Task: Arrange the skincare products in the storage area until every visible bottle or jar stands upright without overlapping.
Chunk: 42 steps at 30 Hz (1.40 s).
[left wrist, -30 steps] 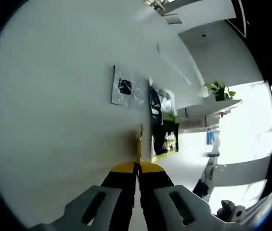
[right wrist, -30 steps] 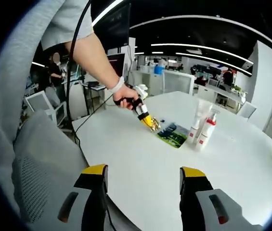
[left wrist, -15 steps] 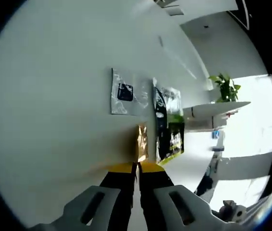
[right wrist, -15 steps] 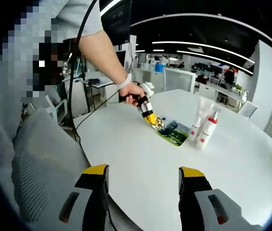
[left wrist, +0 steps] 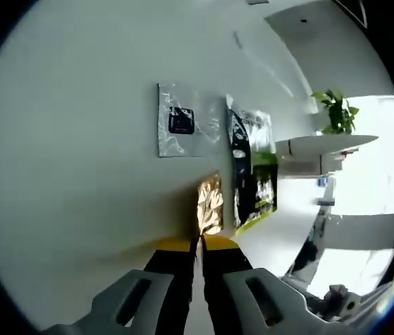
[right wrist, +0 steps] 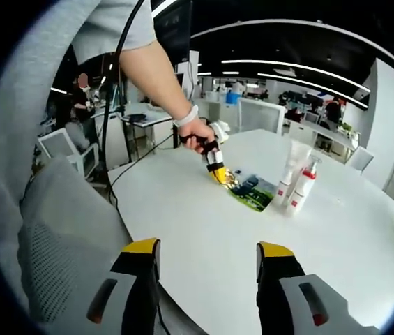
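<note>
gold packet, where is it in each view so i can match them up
Left gripper view: the gold packet sits low of centre, just past the shut claw tips.
Right gripper view: it is a small glint at the left claw's tip, mid table.
Shared landmark: the dark green pouch beside it.

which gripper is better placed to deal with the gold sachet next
Left. The left gripper is already shut on the gold sachet beside the green packet; the right gripper hangs open, well back near the table edge.
</note>
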{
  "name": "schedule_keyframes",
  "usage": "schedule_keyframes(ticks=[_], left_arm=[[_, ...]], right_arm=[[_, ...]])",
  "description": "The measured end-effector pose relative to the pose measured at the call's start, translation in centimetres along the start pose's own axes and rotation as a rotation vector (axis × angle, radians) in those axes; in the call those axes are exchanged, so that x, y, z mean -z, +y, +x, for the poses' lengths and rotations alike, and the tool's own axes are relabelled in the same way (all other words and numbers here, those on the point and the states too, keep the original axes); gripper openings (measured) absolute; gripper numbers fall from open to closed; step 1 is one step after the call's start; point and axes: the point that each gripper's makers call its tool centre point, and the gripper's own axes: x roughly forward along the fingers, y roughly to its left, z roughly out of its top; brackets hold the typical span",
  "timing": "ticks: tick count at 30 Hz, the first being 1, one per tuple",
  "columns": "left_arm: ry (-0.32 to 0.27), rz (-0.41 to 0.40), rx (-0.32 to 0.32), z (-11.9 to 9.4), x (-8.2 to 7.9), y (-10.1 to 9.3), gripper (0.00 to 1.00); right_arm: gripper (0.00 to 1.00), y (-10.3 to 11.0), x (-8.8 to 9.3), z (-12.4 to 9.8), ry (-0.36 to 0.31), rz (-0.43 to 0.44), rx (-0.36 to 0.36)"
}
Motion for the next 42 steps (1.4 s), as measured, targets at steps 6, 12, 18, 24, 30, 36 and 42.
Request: schedule_keyframes(ticks=[6,12,18,24,30,36,42], left_arm=[[0.046,0.011,-0.008,0.1,0.6,-0.2,0.02],[0.064,0.029,-0.020,-0.1,0.6,-0.1,0.04],[0.085,0.014,-0.047,-0.8,0.5,0.6,0.05],[0.083,0.020,-0.057,-1.1,0.4,0.8,0.10],[0.056,0.029,-0.075,-1.5,-0.1,1.0,0.14],[0.006,0.101,-0.162,-1.9,-1.1,2.1,0.09],[0.024,0.186,-0.244,-2.0,-1.1,2.7,0.08]], right_arm=[[0.48,0.1,0.0,0.0,0.003,-0.008,-0.006],[0.47,0.0,0.0,-0.1,0.003,-0.014,-0.002],[0.46,0.1,0.0,-0.1,0.000,-0.012,-0.005],[0.45,0.3,0.0,-0.1,0.002,-0.016,-0.015],[0.44,0.3,0.0,-0.1,0.001,-0.018,-0.016],[0.42,0.4,0.1,-0.1,0.007,-0.020,-0.022],[0.41,0.4,0.2,-0.1,0.013,-0.026,-0.023]])
